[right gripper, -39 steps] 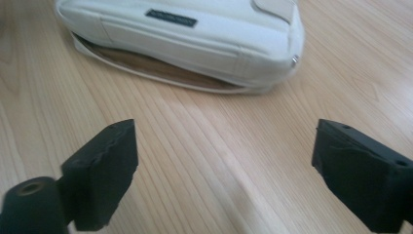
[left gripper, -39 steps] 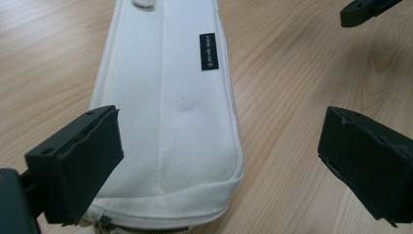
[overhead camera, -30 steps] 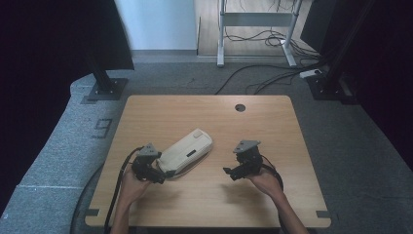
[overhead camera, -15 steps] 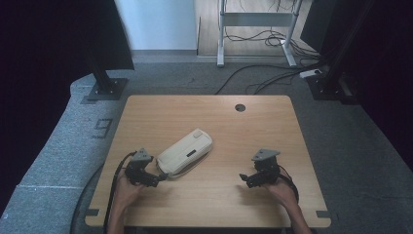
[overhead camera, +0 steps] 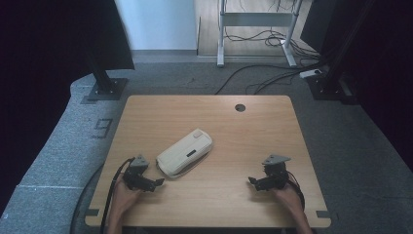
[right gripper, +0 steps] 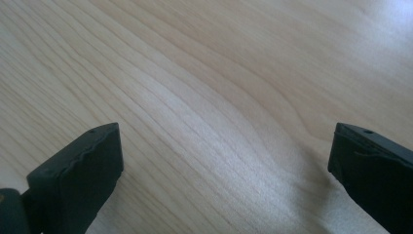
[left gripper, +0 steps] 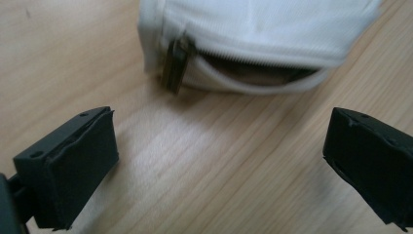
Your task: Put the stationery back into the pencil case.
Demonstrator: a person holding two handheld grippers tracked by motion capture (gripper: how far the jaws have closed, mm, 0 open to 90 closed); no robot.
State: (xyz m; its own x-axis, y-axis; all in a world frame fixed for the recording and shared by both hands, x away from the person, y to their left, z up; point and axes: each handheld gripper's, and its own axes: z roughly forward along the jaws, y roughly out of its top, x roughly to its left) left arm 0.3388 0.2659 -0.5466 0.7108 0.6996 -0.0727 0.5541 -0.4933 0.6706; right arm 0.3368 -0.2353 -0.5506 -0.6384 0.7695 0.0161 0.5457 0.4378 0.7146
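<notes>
A cream zip pouch [overhead camera: 184,152] lies slantwise near the middle of the wooden table [overhead camera: 209,112]. In the left gripper view its near end [left gripper: 253,39] shows a partly undone zip and a dark metal pull [left gripper: 174,64]. My left gripper [overhead camera: 156,184] rests at the front left, just short of the pouch's near end, jaws wide apart and empty [left gripper: 219,161]. Toward the front right my right gripper [overhead camera: 253,182] sits low over bare wood, open [right gripper: 224,165], well apart from the pouch.
A round cable hole [overhead camera: 239,107] is near the table's far edge. Grey carpet surrounds the table, with black stand bases [overhead camera: 103,87] at the back left and back right, and cables [overhead camera: 272,73] on the floor behind.
Both hands have drawn back toward the table's front edge. The right gripper moved right, away from the pouch. The pouch has not moved.
</notes>
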